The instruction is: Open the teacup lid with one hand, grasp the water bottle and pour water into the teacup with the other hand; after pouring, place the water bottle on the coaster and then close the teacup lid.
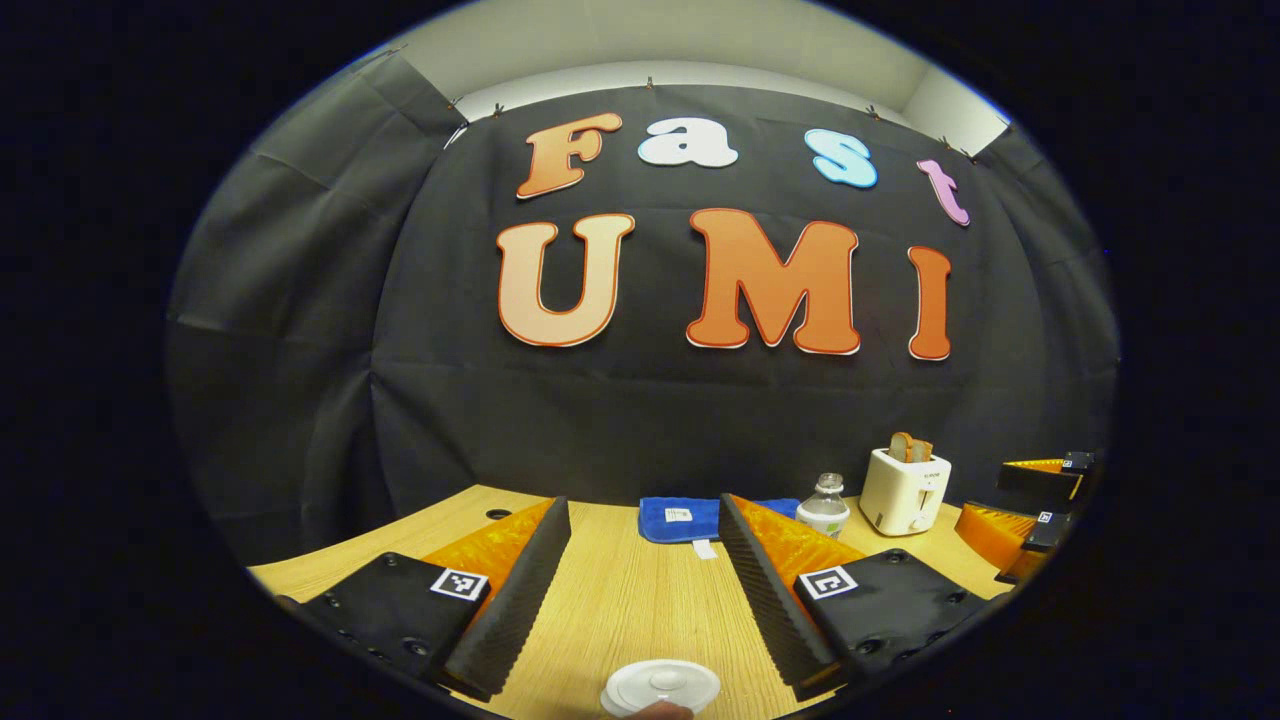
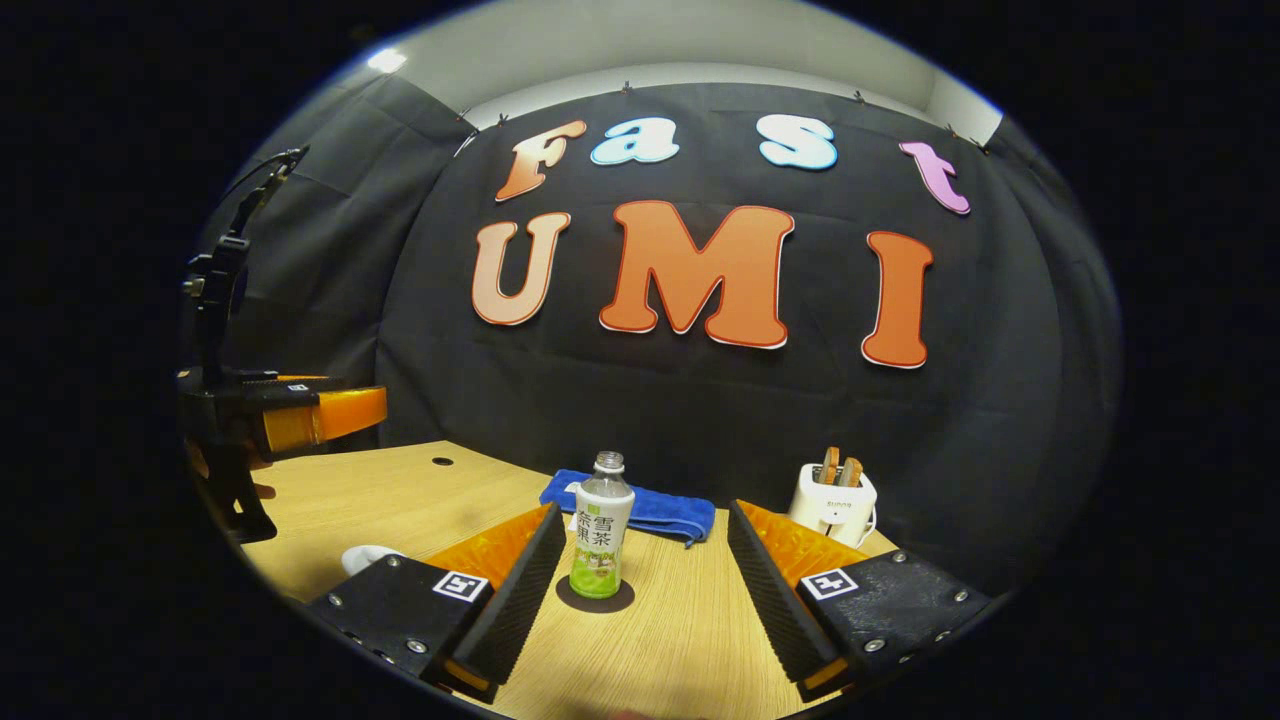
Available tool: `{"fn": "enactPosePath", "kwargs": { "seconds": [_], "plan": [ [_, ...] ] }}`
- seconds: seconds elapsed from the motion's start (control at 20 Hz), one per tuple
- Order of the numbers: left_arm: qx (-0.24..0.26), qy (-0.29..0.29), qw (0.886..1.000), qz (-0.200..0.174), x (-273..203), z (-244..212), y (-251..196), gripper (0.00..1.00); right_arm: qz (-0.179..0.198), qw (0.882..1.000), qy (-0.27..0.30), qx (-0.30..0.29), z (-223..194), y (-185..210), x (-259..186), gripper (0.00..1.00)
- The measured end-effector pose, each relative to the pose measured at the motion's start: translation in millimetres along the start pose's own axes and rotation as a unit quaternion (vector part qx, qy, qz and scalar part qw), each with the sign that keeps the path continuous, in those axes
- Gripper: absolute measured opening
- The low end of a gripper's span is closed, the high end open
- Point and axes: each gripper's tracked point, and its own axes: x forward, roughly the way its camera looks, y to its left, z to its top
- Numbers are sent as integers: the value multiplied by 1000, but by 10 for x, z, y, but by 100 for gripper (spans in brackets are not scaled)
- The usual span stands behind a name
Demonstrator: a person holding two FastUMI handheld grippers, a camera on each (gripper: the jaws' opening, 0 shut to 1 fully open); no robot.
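Observation:
In the left gripper view the white teacup lid (image 1: 660,688) sits on its cup at the bottom edge, just below the gap between my fingers. My left gripper (image 1: 642,502) hovers over it, open and holding nothing. The water bottle (image 1: 824,506) stands farther back on the right. In the right gripper view the bottle (image 2: 600,538), clear with a green label, stands upright on a dark round coaster (image 2: 596,598). My right gripper (image 2: 645,510) is open, and the bottle stands just beyond its left finger. A bit of the white teacup (image 2: 364,557) peeks out at the left.
A folded blue cloth (image 2: 640,510) lies at the back of the wooden table (image 2: 660,640). A white toaster (image 2: 835,503) with bread slices stands at the back right. The left gripper (image 2: 300,415) hangs above the table's left side; the right gripper (image 1: 1040,500) shows at the far right.

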Motion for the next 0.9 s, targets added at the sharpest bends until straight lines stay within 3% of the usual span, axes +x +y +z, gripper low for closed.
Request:
{"fn": "enactPosePath", "kwargs": {
  "seconds": [0.4,0.65,0.9],
  "plan": [
    [8,-7,1000,22,-32,19,130,95,20,1000,3,21,32,153,53,98],
    [3,-7,1000,28,-37,78,181,95,7,1000,8,-9,65,145,153,98],
    [7,-47,999,6,-81,423,22,95,15,1000,4,4,242,179,192,98]
  ]
}}
